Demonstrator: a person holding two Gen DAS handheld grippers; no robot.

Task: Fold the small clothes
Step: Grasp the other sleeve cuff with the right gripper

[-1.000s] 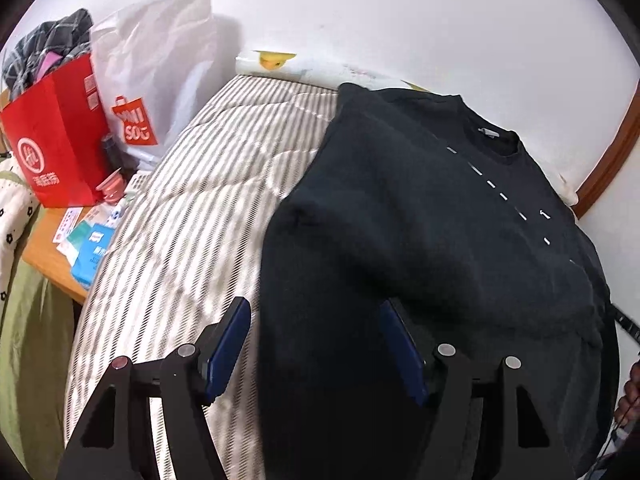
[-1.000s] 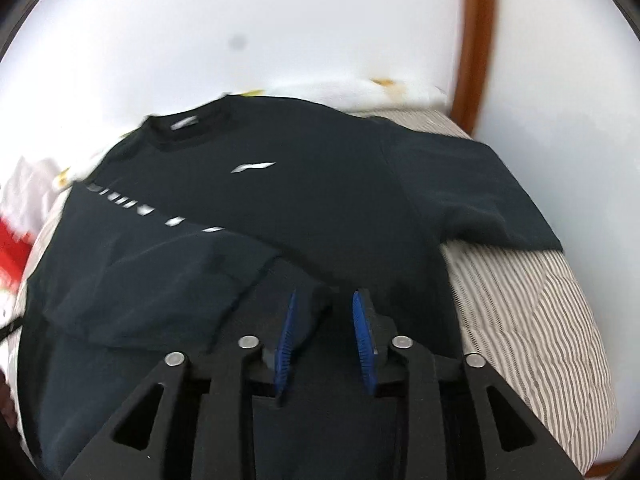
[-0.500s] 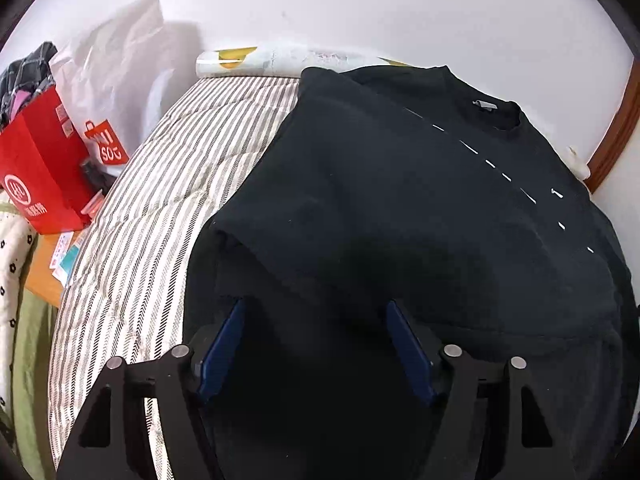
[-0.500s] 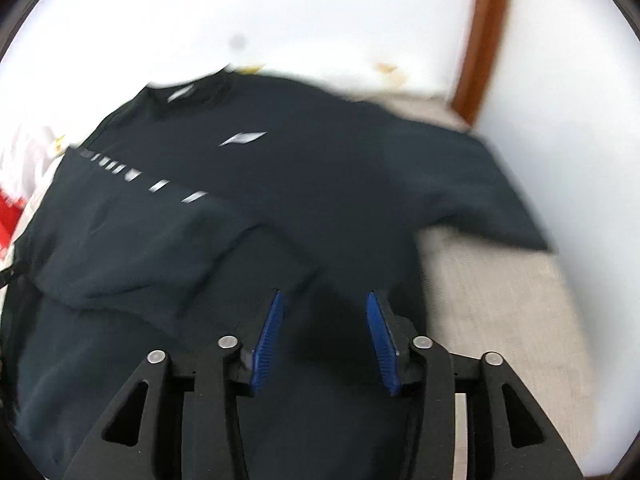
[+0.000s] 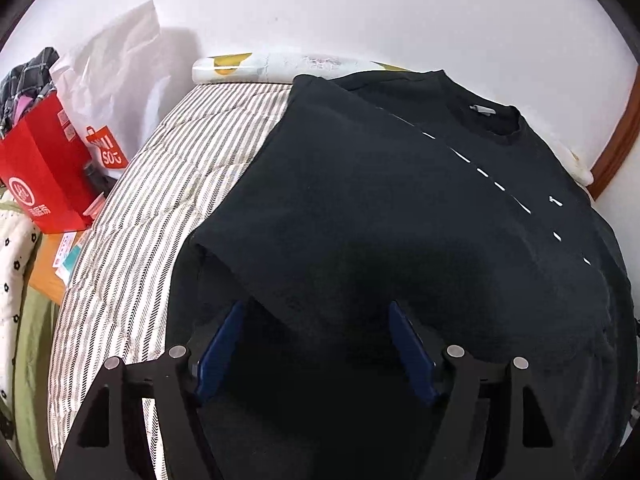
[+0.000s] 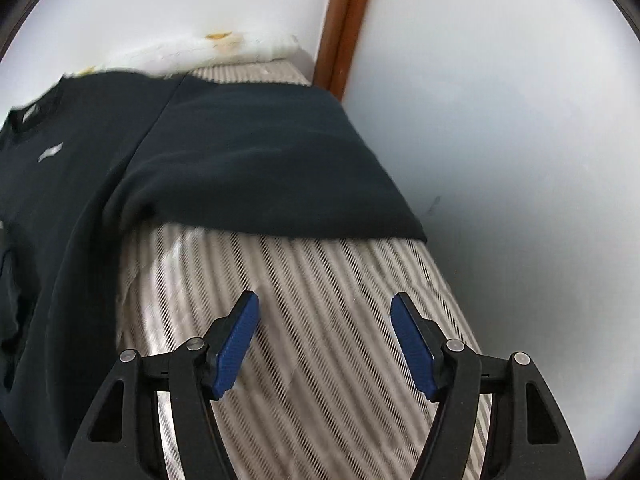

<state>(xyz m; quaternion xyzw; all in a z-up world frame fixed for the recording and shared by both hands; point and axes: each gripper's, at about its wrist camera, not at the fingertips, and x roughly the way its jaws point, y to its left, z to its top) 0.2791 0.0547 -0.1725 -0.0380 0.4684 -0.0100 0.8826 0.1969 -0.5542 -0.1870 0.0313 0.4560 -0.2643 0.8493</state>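
A black T-shirt (image 5: 360,200) is lying spread on a bed with a striped cover (image 5: 168,184), its collar turned toward the far edge of the bed, where a white printed pillow (image 5: 280,66) is lying against the wall. In the left wrist view, one side of the T-shirt is lying folded over the body, and its folded edge is running diagonally next to a line of small white marks. The left tool (image 5: 316,344) is hanging over the near part of the T-shirt with its jaws standing wide; the dark cloth is lying between the blue pads (image 5: 218,354), but the pads are not pressing on it. Its jaws are not moving noticeably. In the right wrist view, the other sleeve (image 6: 272,168) is lying flat and reaching toward the bed edge beside the white wall, close to a brown wooden frame (image 6: 344,24). The right tool (image 6: 324,344) is hanging over the bare striped cover, near the bed edge on that side, just beside the hem of the T-shirt. Its jaws are opening at this moment, and nothing is between them. Beyond the other side edge of the bed, a red paper bag (image 5: 44,176) and a white plastic bag (image 5: 116,80) are standing.
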